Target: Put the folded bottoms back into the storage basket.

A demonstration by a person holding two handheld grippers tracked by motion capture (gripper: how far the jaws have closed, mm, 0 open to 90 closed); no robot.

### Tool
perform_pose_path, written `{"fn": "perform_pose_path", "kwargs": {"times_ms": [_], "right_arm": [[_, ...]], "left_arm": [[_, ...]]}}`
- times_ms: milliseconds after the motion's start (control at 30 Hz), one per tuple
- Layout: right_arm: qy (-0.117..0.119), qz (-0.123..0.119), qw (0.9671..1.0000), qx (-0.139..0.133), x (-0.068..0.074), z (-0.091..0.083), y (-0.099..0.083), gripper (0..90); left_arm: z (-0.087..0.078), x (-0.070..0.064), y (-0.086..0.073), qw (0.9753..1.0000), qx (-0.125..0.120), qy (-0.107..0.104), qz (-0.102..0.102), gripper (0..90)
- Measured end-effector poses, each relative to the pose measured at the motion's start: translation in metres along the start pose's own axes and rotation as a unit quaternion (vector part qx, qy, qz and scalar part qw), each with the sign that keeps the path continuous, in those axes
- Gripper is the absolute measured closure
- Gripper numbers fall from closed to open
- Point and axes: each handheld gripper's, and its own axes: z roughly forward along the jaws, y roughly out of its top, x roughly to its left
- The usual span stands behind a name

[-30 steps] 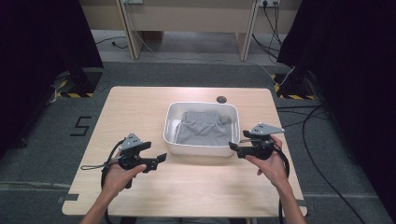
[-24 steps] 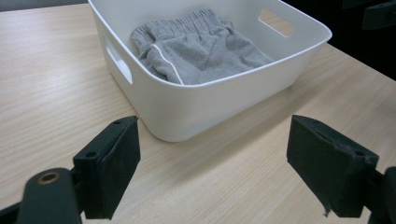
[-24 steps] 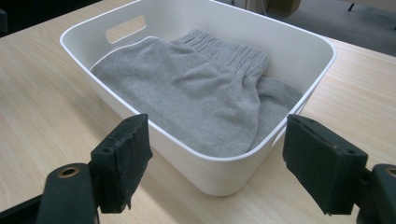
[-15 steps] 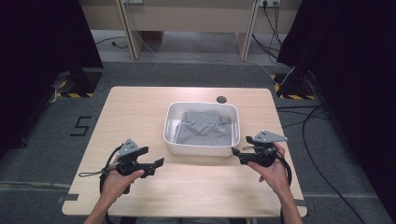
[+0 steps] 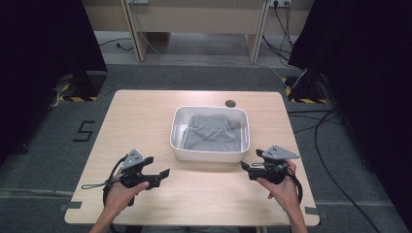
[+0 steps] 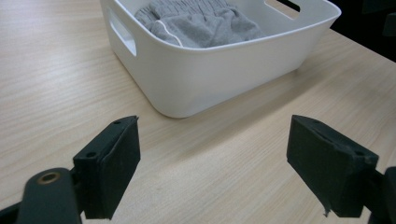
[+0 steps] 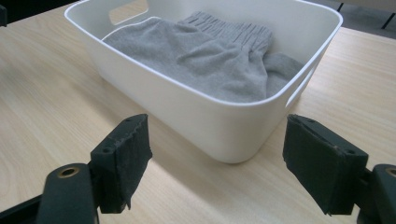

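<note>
High view looks down on a pale wooden bench [image 5: 145, 121] with a white plastic tub [image 5: 210, 154] standing a little beyond its middle. A grey garment [image 5: 212, 134] lies crumpled inside the tub, its ribbed waistband toward the far wall. A small dark round spot [image 5: 230, 103] sits on the bench just past the tub's far right corner.

The left tongs [image 5: 164, 173] are held low over the near left part of the bench, pointing toward the tub's near left corner and apart from it. The left hand [image 5: 121, 191] grips them from behind, and a cable loops off to the left. The right tongs [image 5: 244, 166] sit near the tub's near right corner, just short of the wall, gripped by the right hand [image 5: 281, 186]; a grey three-cornered plate rides on top of them.

Left gripper view shows the left tongs [image 6: 212, 170] spread wide with nothing between the jaws, bare wood beneath, and the tub's rounded corner [image 6: 187, 88] ahead with a handle slot in its side.

Right gripper view shows the right tongs [image 7: 217, 163] likewise gaping and empty, the tub's corner framed between the jaws but untouched, the grey garment [image 7: 201, 60] heaped inside.
</note>
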Motion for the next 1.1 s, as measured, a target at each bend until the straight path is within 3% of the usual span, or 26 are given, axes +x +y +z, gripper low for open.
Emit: {"fn": "perform_pose_path", "kwargs": {"times_ms": [633, 1100], "right_arm": [[0.005, 0.011, 0.9994, 0.032, 0.005, 0.001, -0.046, 21.2], [0.012, 0.001, 0.9992, 0.039, 0.013, 0.006, -0.046, 20.9]], "left_arm": [[0.009, 0.0, -0.033, 0.9998, 0.019, 0.003, -0.005, 16.7], [0.008, -0.007, -0.048, 0.9993, 0.037, 0.01, 0.005, 16.7]]}}
